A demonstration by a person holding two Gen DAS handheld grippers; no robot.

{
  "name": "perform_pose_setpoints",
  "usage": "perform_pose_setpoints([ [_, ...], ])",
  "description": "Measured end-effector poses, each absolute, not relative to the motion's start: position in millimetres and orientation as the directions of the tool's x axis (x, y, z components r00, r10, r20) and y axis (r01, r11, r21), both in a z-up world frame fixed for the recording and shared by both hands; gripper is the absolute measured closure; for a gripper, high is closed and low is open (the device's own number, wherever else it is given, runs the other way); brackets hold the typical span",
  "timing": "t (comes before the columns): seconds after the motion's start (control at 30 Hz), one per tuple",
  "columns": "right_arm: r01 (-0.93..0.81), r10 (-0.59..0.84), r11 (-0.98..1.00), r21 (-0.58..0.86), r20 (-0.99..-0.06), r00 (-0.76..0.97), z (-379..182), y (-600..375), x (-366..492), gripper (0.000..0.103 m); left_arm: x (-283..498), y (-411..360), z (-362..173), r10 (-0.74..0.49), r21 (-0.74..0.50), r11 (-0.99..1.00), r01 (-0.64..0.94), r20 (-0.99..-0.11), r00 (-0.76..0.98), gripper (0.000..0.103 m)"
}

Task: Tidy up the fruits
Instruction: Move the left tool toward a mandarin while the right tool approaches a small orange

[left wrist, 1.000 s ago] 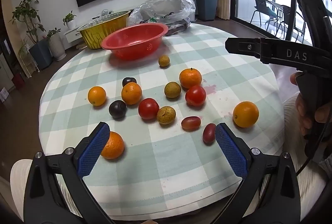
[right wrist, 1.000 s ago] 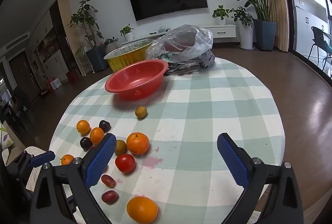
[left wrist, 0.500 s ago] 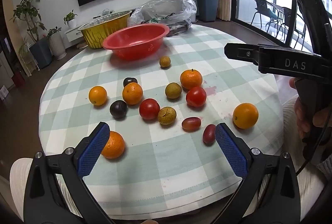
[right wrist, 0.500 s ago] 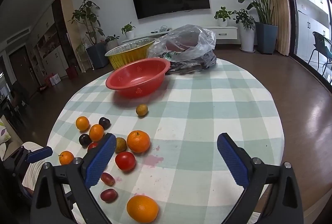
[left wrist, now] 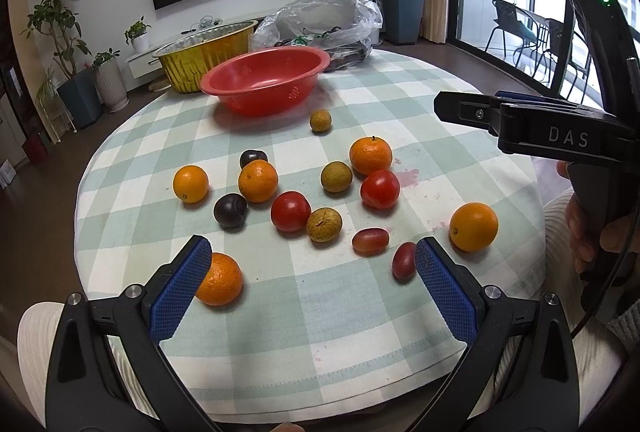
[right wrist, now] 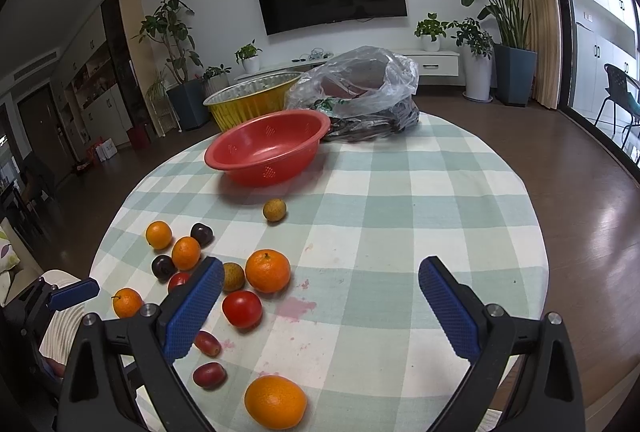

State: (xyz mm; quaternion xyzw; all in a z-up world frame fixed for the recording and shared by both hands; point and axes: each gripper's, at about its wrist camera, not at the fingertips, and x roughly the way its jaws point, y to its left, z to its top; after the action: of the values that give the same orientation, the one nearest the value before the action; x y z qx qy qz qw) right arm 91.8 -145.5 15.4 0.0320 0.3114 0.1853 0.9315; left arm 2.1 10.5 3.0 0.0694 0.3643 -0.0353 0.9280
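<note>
Fruit lies scattered over a round table with a green checked cloth [left wrist: 360,312]: several oranges [left wrist: 258,180], two tomatoes [left wrist: 291,211], dark plums [left wrist: 229,209], brownish-green round fruits [left wrist: 324,224] and small red oblong fruits [left wrist: 370,241]. At the far side sits an empty red bowl [left wrist: 266,78] [right wrist: 267,146], with a gold foil pan [left wrist: 204,54] behind it. My left gripper [left wrist: 312,280] is open above the near edge, an orange [left wrist: 219,278] by its left finger. My right gripper [right wrist: 320,308] is open and empty over the table's right part, and appears side-on in the left wrist view [left wrist: 540,128].
A clear plastic bag [right wrist: 360,92] with dark contents lies behind the bowl. A hand [left wrist: 592,232] holds the right gripper's handle. Potted plants, a wall TV and a low cabinet stand beyond the table, with wood floor around it.
Both grippers stay open. The right gripper has drifted slightly, so the fruit sits a little farther right in its view. No fruit has moved.
</note>
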Motion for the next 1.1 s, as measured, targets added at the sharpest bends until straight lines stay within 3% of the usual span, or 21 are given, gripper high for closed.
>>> perform_pose_setpoints([
  [1.1,-0.332,0.362,0.93,0.161,-0.574,0.735,11.5,-139.7,89.3,0.003,2.6,12.6,5.0,-0.012,0.083,0.992,0.094,-0.679,0.734,0.0],
])
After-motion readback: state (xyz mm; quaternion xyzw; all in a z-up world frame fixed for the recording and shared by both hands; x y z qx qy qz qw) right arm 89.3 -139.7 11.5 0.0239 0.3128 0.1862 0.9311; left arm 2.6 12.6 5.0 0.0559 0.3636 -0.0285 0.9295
